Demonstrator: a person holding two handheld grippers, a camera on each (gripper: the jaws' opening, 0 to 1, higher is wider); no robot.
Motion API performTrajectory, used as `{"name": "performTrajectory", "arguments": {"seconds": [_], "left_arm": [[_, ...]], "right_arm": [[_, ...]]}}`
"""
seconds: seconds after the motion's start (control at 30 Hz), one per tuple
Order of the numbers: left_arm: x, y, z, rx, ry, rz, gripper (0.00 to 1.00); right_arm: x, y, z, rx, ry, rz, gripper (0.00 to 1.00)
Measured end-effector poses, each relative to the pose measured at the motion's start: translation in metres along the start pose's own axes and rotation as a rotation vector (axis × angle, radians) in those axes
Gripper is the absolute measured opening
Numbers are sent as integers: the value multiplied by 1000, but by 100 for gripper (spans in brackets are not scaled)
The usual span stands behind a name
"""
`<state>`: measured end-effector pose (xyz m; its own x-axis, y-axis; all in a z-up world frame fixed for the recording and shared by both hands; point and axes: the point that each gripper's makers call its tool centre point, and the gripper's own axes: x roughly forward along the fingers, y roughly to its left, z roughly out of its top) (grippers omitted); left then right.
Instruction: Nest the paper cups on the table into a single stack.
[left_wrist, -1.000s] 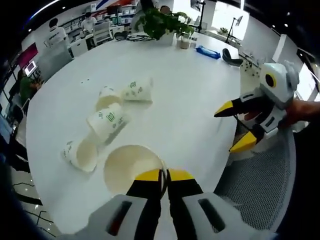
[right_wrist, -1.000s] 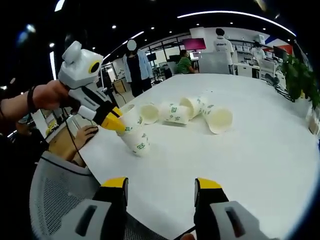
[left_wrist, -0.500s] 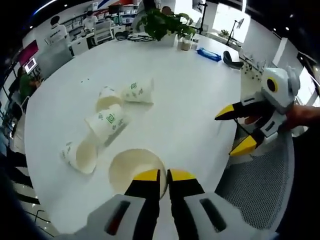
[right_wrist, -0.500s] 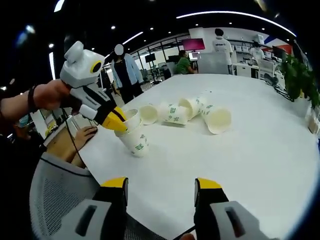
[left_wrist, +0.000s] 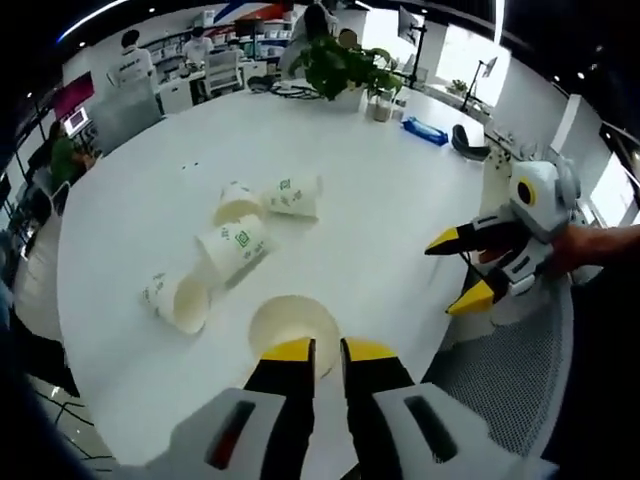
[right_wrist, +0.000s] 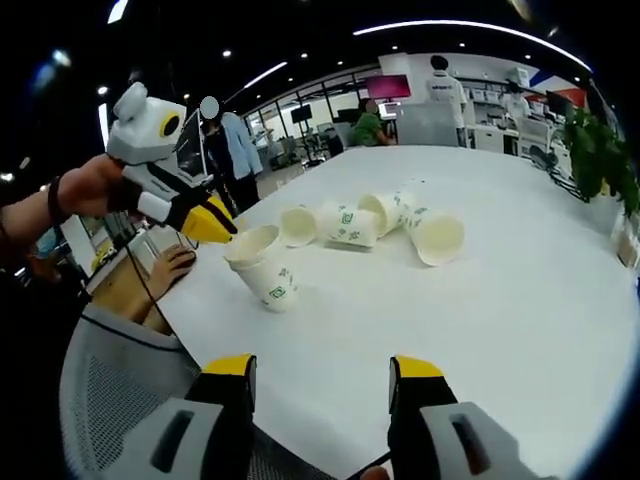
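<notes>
White paper cups with green print lie on a round white table (left_wrist: 400, 190); in the left gripper view 4 of them lie on their sides left of centre, with an open-mouthed cup (left_wrist: 175, 300) at lower left, a second cup (left_wrist: 237, 245) just above and right of it, a third cup (left_wrist: 237, 202) higher up, and a fourth cup (left_wrist: 295, 196) to its right, the last 2 touching or nearly so. At bottom centre the left gripper (left_wrist: 325, 350) has its yellow-tipped jaws almost together, at the rim of a nearer cup (left_wrist: 290, 325) whose mouth faces the camera; whether they pinch that rim is hard to tell, since the right gripper view shows the left gripper (right_wrist: 215, 225) at upper left with its tips just beside the rim of this tilted cup (right_wrist: 262, 268). The right gripper (right_wrist: 320, 370) rises from the bottom of its own view with jaws wide apart and nothing between them; it appears at the right of the left gripper view (left_wrist: 455, 270), held by a hand (left_wrist: 600, 245) over a mesh chair (left_wrist: 500, 370). A potted plant (left_wrist: 345, 65) stands at the table's far side, top centre.
</notes>
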<state>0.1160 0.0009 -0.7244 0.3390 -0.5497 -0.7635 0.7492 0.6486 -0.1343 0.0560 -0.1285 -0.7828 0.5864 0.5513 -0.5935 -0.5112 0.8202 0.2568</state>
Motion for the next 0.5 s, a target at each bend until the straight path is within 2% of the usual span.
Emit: {"name": "performTrajectory", "arguments": {"seconds": [0.17, 0.33, 0.37, 0.5], "left_arm": [[-16, 9, -1, -115, -94, 29, 11], [-31, 20, -15, -219, -160, 81, 18], [-31, 31, -17, -244, -176, 98, 20], [-35, 42, -31, -299, -224, 148, 27]], "right_arm": [[-1, 0, 0, 7, 2, 2, 52], [0, -1, 2, 24, -6, 1, 52], [0, -1, 2, 27, -7, 1, 52], [0, 0, 1, 30, -7, 4, 52]]}}
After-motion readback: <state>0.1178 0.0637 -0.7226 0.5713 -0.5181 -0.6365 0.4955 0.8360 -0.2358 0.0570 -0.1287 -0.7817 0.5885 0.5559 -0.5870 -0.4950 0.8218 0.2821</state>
